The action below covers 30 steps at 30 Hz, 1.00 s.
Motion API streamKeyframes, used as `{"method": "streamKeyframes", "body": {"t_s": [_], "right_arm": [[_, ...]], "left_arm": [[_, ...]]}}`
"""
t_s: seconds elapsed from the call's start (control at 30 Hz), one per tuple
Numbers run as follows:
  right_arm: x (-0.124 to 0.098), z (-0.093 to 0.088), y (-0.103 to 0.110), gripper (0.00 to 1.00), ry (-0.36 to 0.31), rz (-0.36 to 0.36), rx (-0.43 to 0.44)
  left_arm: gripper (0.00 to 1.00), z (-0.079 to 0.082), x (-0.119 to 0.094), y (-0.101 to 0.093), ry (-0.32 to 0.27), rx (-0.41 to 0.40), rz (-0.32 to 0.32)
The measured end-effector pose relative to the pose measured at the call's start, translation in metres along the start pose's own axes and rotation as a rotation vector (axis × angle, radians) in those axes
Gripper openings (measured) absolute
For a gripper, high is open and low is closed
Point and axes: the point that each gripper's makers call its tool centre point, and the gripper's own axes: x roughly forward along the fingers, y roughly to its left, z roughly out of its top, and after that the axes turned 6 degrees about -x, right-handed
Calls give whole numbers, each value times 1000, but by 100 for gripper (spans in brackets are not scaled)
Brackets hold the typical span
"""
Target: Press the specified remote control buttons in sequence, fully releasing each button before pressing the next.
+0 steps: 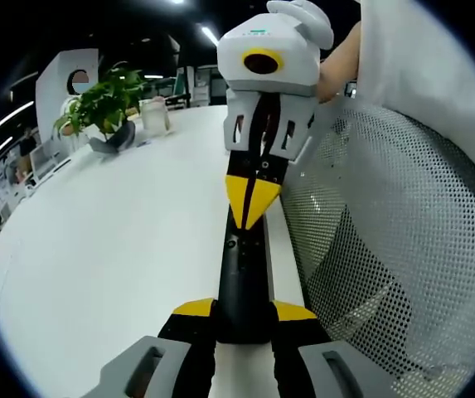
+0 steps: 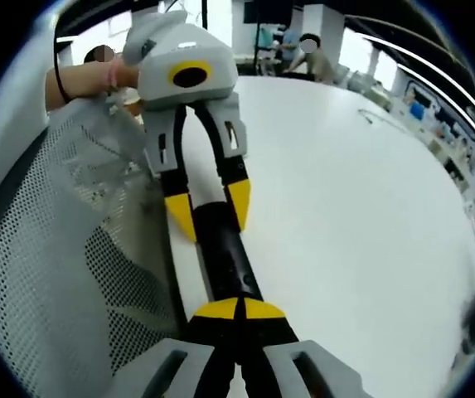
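A long black remote (image 1: 244, 274) lies along the edge of the white table (image 1: 121, 240). My left gripper (image 1: 244, 311) is shut on its near end, one yellow-tipped jaw on each side. My right gripper (image 1: 252, 203) comes in from the far side with its yellow tips pressed together, pointing down onto the remote's upper face. In the right gripper view, my right gripper (image 2: 239, 309) is shut with its tips resting on the remote (image 2: 225, 257). There the left gripper (image 2: 210, 207) clamps the far end. Which button lies under the tips is hidden.
A grey mesh chair back (image 1: 386, 232) (image 2: 55, 249) stands close beside the remote at the table's edge. A potted plant (image 1: 104, 104) and a glass jar (image 1: 154, 116) sit at the table's far side. People (image 2: 303, 50) stand far off.
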Motion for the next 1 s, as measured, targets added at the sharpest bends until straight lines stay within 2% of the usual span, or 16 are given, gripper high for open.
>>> {"method": "streamKeyframes", "body": {"t_s": [0.1,0.13,0.17,0.2,0.33,0.53,0.7,0.87,1.0], "right_arm": [[4,10,13,0,-30,51,-11],[6,11,17,0,-22,55,-38],[9,13,17,0,-12,45,-103],[9,11,16,0,21,31,-119],[10,11,18,0,60,29,-208],[10,10,19,0,93,46,-226],[12,10,23,0,123,57,-289],[12,10,22,0,132,60,-278],[11,10,21,0,96,63,-193]], "left_arm": [[24,0,0,0,1,1,0],[24,0,0,0,0,0,0],[24,0,-1,0,0,0,1],[24,0,-1,0,0,0,1],[24,-1,-1,1,1,0,0],[24,-1,-1,0,3,3,-2],[24,-1,-1,-1,4,5,-3],[24,-1,-1,-2,5,6,-4],[24,-1,-1,-2,6,7,-4]]}}
